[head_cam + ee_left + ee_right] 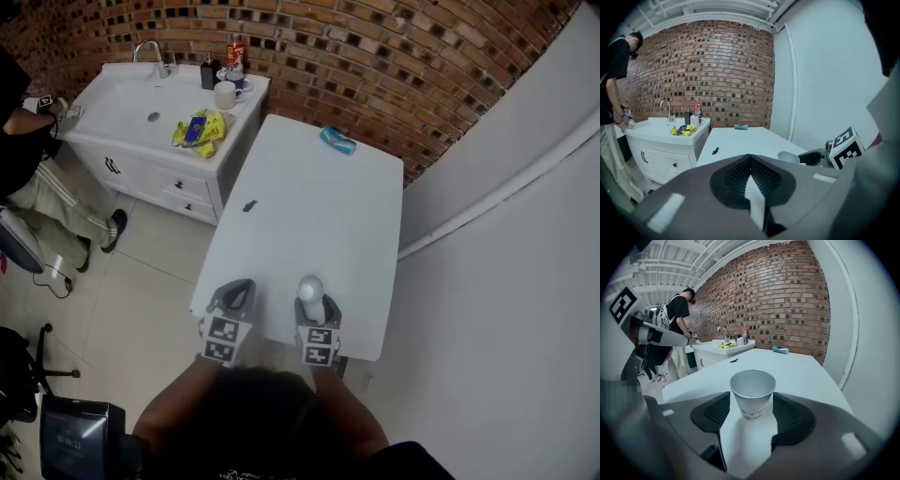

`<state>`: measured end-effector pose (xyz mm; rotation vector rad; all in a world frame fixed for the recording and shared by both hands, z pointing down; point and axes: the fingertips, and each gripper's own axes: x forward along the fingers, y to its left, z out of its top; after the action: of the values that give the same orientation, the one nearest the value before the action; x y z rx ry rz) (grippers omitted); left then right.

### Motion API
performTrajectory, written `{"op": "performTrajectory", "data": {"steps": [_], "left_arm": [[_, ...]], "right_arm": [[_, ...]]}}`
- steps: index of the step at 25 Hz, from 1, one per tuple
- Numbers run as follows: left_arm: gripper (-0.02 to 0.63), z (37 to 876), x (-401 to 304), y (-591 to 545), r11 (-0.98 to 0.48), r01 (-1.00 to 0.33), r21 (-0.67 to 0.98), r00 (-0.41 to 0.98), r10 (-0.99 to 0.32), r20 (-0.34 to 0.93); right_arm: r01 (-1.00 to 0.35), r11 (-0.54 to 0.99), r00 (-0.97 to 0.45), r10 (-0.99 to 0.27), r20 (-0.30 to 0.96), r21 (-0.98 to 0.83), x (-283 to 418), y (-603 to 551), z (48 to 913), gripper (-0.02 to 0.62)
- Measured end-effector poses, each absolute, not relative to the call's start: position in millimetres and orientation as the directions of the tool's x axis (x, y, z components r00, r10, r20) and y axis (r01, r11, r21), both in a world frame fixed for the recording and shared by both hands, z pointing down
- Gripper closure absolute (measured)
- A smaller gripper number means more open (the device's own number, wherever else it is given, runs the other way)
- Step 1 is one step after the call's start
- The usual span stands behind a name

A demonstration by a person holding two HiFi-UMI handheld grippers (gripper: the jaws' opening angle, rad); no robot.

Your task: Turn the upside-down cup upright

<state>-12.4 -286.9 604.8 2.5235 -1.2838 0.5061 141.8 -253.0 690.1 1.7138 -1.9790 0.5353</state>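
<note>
A white paper cup (pixel 310 288) stands upright, mouth up, near the front edge of the white table (pixel 309 197). In the right gripper view the cup (pixel 753 392) sits between the two dark pads of my right gripper (pixel 751 400). The jaws are open, and gaps show beside the cup's tapered wall. In the head view my right gripper (pixel 316 302) is just behind the cup. My left gripper (pixel 236 292) hovers at the table's front left edge, shut and empty, its pads meeting in a point (pixel 750 158). The left gripper view shows the cup (pixel 789 157) off to its right.
A teal object (pixel 337 140) lies at the table's far end, and a small black item (pixel 249 206) sits near its left edge. To the left stands a white sink cabinet (pixel 141 103) with a mug (pixel 225 94) and a yellow cloth (pixel 199 128). A person (pixel 28 159) stands by it. A white wall runs along the right.
</note>
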Motion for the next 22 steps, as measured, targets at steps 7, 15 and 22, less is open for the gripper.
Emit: {"op": "performTrajectory", "data": {"steps": [7, 15, 22], "left_arm": [[0.612, 604.5, -9.2, -286.1, -0.575, -0.815, 0.075, 0.548, -0.720, 0.426], [0.612, 603.9, 9.8, -282.2, -0.575, -0.816, 0.055, 0.541, -0.729, 0.420], [0.612, 601.9, 25.1, -271.6, -0.549, -0.835, 0.042, 0.514, -0.750, 0.417]], "right_arm": [[-0.990, 0.144, -0.119, -0.804, 0.583, -0.003, 147.3, -247.7, 685.8, 0.273], [-0.987, 0.161, -0.142, -0.824, 0.548, -0.013, 154.1, -234.0, 674.4, 0.315], [-0.985, 0.169, -0.167, -0.835, 0.524, -0.046, 158.2, -221.2, 663.7, 0.391]]}}
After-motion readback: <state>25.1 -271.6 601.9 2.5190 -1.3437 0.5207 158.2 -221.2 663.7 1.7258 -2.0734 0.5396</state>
